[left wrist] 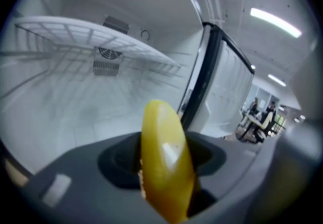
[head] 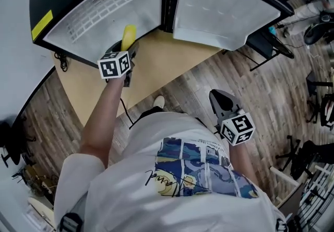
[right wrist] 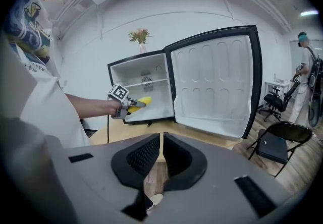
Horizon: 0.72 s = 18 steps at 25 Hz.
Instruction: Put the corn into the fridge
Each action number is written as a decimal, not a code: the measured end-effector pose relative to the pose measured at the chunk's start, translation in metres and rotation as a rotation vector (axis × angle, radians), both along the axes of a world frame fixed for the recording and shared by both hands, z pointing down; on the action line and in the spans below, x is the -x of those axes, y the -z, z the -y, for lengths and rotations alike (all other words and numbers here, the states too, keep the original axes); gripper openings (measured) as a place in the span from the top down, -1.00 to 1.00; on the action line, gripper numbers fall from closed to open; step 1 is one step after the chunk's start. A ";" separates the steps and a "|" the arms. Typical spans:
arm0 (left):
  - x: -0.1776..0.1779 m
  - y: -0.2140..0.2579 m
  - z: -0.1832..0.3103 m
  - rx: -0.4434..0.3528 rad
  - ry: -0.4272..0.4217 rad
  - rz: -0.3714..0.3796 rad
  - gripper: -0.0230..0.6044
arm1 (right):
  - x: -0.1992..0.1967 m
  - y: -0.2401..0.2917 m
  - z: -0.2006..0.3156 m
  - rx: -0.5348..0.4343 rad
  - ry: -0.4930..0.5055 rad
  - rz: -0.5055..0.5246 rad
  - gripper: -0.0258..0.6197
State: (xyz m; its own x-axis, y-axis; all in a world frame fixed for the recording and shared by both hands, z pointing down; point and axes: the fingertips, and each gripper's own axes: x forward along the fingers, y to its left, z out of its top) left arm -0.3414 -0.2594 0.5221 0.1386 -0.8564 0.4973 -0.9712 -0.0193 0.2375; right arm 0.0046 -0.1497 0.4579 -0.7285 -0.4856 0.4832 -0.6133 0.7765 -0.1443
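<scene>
With the small fridge (right wrist: 141,74) standing open at the far edge of a wooden worktop (head: 167,64), a person reaches toward it with the left gripper (head: 129,50), whose fingers pinch a yellow ear of corn (left wrist: 166,162) near its base. The corn juts forward past the fingers, its rounded tip at the mouth of the fridge's white compartment, lower than the wire shelf (left wrist: 91,41); it is held in the air and touches neither shelf nor fridge floor. The fridge door (right wrist: 214,81) is swung wide to the right, its inner lining facing out. The right gripper (head: 219,97) is held low beside the person's body, off the worktop's near edge and over the wood floor, its fingers drawn almost together with only a thin slit between them and nothing in it. A vase of flowers (right wrist: 140,36) stands on top of the fridge, and a black folding chair (right wrist: 277,140) sits on the floor below the open door.
</scene>
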 end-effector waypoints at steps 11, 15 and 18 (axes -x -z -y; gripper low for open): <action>0.030 -0.038 0.095 0.039 -0.081 0.027 0.11 | -0.008 -0.013 -0.001 0.048 -0.232 -0.044 0.84; 0.041 -0.053 0.123 0.058 -0.058 0.051 0.11 | -0.012 -0.015 -0.003 0.061 -0.278 -0.067 0.84; 0.049 -0.062 0.142 0.074 -0.032 0.055 0.11 | -0.016 -0.014 -0.001 0.070 -0.304 -0.082 0.84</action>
State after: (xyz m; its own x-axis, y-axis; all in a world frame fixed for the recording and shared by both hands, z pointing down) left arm -0.3902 -0.4011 0.5838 0.1359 -0.8129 0.5663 -0.9820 -0.0348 0.1858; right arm 0.0209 -0.1491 0.4721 -0.5119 -0.6390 0.5742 -0.8278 0.5456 -0.1308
